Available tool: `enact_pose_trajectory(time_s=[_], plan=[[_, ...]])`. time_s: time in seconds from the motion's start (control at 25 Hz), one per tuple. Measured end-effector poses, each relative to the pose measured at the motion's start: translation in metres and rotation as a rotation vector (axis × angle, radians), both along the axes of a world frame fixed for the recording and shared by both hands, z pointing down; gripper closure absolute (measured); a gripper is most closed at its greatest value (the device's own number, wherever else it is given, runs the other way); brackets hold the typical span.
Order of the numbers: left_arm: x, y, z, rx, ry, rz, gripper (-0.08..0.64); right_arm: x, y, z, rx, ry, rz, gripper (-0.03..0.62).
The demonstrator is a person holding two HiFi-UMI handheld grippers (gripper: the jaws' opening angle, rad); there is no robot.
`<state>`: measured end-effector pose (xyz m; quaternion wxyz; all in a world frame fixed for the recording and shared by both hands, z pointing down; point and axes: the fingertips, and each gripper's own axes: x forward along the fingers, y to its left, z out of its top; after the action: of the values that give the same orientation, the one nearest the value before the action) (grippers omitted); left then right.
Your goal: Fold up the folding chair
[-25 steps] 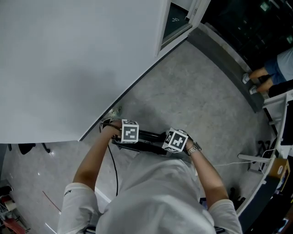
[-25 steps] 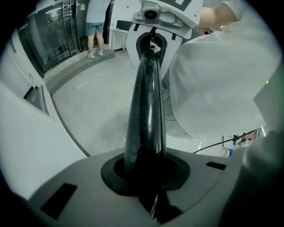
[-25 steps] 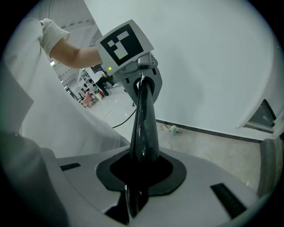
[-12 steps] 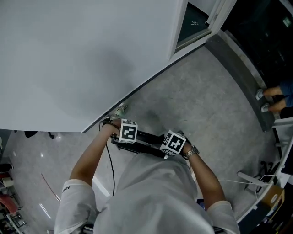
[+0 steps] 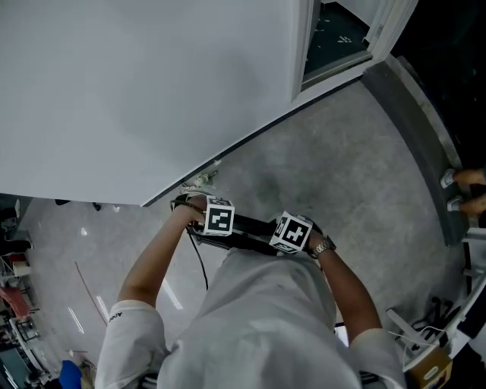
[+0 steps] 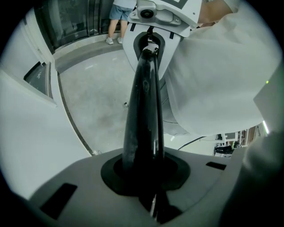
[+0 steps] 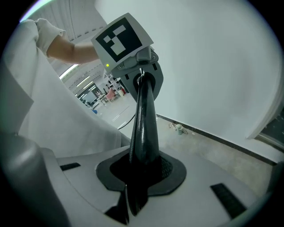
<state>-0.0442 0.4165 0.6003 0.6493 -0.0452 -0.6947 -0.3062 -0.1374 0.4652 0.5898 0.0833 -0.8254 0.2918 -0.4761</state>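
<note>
Spanning the gap in front of the person's waist, one black glossy tubular bar (image 5: pixel 250 226) was all that showed of the folding chair, held above the grey speckled floor (image 5: pixel 342 167). Two grippers gripped it: the left gripper (image 6: pixel 144 177) had its jaws pressed narrowly onto one end, and the right gripper (image 7: pixel 138 177) did likewise on the other (each carried one marker cube). Only the left gripper view showed a bystander's blue shorts (image 6: pixel 120 9). Only the right gripper view showed small litter (image 7: pixel 179 128) beside the white wall (image 7: pixel 213 66).
</note>
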Motion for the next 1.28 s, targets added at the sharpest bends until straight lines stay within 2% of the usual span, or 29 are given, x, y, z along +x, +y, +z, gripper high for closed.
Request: enact_pose_trajectory(time_s=[0.12,0.24,0.68,0.88,1.08,1.28], plan=[[-0.015,0.023,-0.005,-0.016,0.015,-0.082,0.492,-0.010,0.032,-0.004,-0.034,0.025,-0.071,0.525],[-0.014,0.045,-0.012,-0.044,0.026,-0.148,0.492,-0.005,0.059,-0.012,-0.062,0.036,-0.132,0.525],[-0.022,0.134,-0.017,-0.086,0.074,-0.248,0.494,-0.013,0.158,-0.018,-0.114,0.040,-0.236,0.523],[0.006,0.168,-0.025,-0.158,0.032,-0.267,0.495,0.015,0.185,-0.030,-0.147,-0.008,-0.271,0.523],[0.032,0.195,-0.024,-0.171,-0.015,-0.304,0.497,0.045,0.214,-0.032,-0.185,-0.042,-0.302,0.523],[0.048,0.213,-0.006,-0.177,-0.092,-0.338,0.497,0.070,0.238,-0.021,-0.235,-0.108,-0.380,0.523]])
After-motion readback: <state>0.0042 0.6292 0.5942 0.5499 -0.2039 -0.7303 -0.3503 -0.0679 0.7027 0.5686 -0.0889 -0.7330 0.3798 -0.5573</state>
